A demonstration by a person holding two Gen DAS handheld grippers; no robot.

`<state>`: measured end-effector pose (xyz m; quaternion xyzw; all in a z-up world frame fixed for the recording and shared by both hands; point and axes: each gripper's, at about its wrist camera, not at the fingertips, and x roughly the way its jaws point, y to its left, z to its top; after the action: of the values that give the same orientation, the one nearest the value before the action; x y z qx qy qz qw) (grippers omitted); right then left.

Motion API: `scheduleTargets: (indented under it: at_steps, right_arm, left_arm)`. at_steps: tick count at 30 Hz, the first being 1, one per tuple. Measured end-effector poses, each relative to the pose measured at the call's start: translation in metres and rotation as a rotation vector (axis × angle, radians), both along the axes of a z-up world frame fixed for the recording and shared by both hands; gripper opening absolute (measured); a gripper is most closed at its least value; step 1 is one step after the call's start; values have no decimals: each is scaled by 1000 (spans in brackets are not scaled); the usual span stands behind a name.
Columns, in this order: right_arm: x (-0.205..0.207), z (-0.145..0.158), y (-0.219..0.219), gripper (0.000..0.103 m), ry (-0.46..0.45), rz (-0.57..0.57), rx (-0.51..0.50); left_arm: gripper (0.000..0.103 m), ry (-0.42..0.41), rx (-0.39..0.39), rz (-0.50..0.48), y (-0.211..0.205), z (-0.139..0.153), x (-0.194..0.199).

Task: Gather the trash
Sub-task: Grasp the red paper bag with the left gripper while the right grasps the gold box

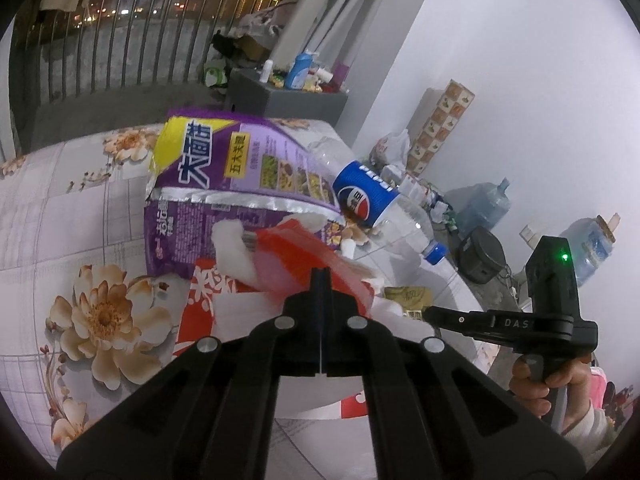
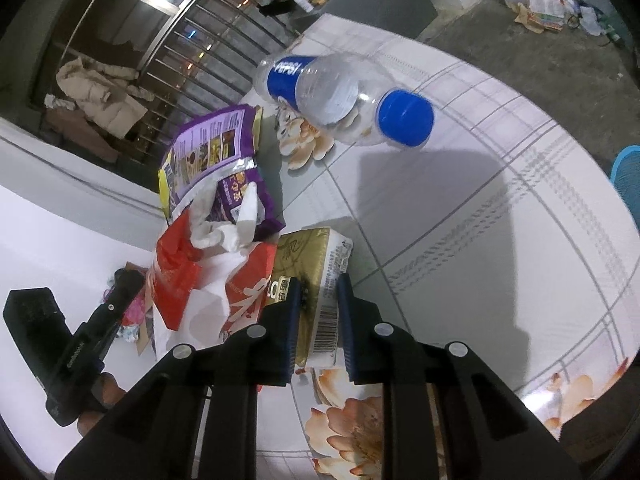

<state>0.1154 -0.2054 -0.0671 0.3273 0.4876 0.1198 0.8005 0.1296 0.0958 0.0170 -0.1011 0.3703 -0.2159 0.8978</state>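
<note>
My left gripper [image 1: 321, 280] is shut on the edge of a red and white plastic bag [image 1: 304, 260] and holds it up over the floral table. The bag also shows in the right wrist view [image 2: 188, 276], with crumpled white tissue [image 2: 224, 232] at its mouth. My right gripper [image 2: 319, 292] is shut on a gold tissue pack [image 2: 320, 280] right beside the bag. A purple snack bag [image 1: 240, 168] and an empty Pepsi bottle [image 2: 344, 96] lie on the table beyond.
The table has a floral cloth [image 2: 480, 220]. A grey cabinet [image 1: 288, 96] with bottles stands behind it by a balcony railing. Water jugs [image 1: 484, 204] and clutter sit on the floor by the wall. A blue bin edge [image 2: 628, 176] shows at right.
</note>
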Motion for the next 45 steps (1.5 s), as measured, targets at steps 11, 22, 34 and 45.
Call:
scheduleTargets:
  at_steps: [11,22,34,45]
  right_arm:
    - [-9,7,-18,18,-28,-34,-6]
    - [-5,5,-11,18,-26,-12,-25]
    - [-3,2,-11,18,-18,-17,-40]
    - [-10,10,-16,18,-52,-27,-33]
  left_arm:
    - [21,12,-19,15,4,10,5]
    - [57,166,45,32,-11,-24,42]
    - [33,84,161,43,-20,-25,31]
    - [25,-62,161,47,-16,14,5]
